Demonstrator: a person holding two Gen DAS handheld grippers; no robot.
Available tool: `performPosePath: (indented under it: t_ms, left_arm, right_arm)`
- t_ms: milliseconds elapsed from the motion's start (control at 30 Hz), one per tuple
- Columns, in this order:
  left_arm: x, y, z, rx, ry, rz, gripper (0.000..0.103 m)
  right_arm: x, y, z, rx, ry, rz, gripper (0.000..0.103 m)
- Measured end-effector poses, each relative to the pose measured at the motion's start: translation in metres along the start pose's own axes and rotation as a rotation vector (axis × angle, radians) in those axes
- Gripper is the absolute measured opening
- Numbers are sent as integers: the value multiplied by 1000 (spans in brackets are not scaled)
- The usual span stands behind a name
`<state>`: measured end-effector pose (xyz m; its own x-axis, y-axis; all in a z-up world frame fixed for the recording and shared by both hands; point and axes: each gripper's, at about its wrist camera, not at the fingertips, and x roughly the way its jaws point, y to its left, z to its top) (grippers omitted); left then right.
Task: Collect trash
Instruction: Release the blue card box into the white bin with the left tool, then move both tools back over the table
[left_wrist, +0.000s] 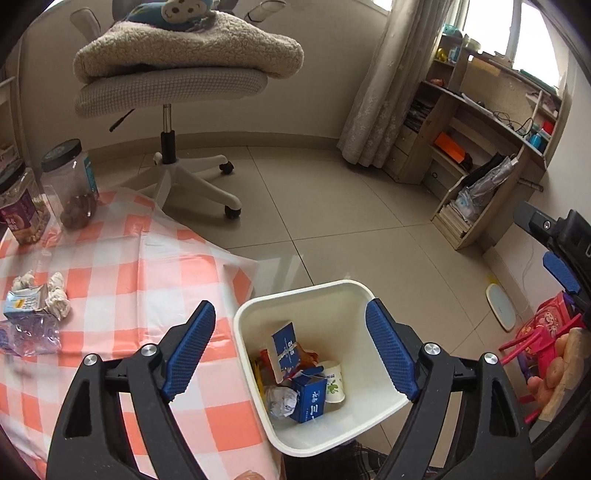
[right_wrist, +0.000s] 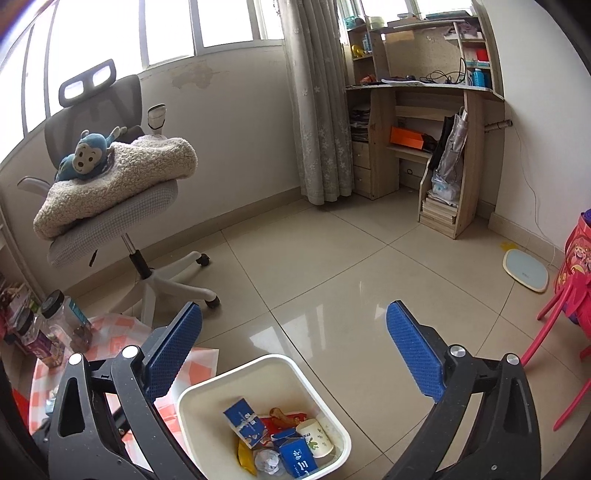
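Observation:
A white waste bin (left_wrist: 373, 413) (right_wrist: 207, 391) stands on the floor beside the table and holds blue cartons (left_wrist: 308, 398) (right_wrist: 295, 456), a paper cup (left_wrist: 334, 382) (right_wrist: 316, 435), crumpled paper and wrappers. My left gripper (left_wrist: 290, 314) hangs open above the bin, nothing between its blue pads. My right gripper (right_wrist: 293, 317) is open too, above the bin's far rim, empty; one of its pads (left_wrist: 561, 273) shows at the right edge of the left wrist view. On the checked tablecloth (left_wrist: 110, 280) lie crumpled paper balls (left_wrist: 55, 295), a crushed carton (left_wrist: 26, 302) and a clear plastic bag (left_wrist: 29, 334).
Two lidded snack jars (left_wrist: 70, 184) (left_wrist: 22, 210) stand at the table's far left. An office chair (left_wrist: 173, 96) with a blanket and plush monkey is behind. A wooden desk shelf (right_wrist: 424, 110), a curtain, a floor scale (right_wrist: 526, 269) and a red child's chair (right_wrist: 561, 325) line the right side.

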<state>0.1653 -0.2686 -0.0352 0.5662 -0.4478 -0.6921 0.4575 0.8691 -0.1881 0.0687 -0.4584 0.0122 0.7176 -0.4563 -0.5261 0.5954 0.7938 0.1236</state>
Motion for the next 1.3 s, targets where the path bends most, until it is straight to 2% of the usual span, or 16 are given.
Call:
performPosePath:
  t_ms: [67,133,233,367,667,833,900,967,1067,1167,1233,1300]
  left_arm:
    - [-14,11,6,1,-63,69,90]
    - [-27,22,10,9,-120,143,91]
    - [-41,39,14,7,-173,212,92]
    - [-56,66,14,-18,-228,291,96]
    - [-61,136,-2,-101,-187,381,96]
    - [-43,188,-12,-162,-96,470,96]
    - [-38,218,-16,-263,-48,500,96]
    - [-34,254,-28,-418,15,503,96]
    - [-30,309,-53,-696,101,474,96]
    - [-24,353,-76,-925,143,444,96]
    - [-18,371,-86,-1027,145,416,96]
    - [-7,381,-90,-1081,149,383,96]
  right_arm:
    - [-5,16,-4,-53,-26,-14,96]
    - [-10,31,-8,-100,-52,-26,96]
    - [-17,53,-14,-151,-77,-19,96]
    - [-20,81,-21,-201,-68,15,96]
    - [-20,155,-47,-325,-17,87,96]
    - [-16,191,-61,-386,10,117,96]
    - [-14,205,-65,-404,22,128,96]
    - [-14,217,-68,-410,31,143,96]
    - [-11,232,-72,-410,58,175,96]
    - [-8,245,-77,-411,88,207,96]
    - [-6,253,-81,-426,92,212,96]
    - [-4,260,-85,-444,97,212,96]
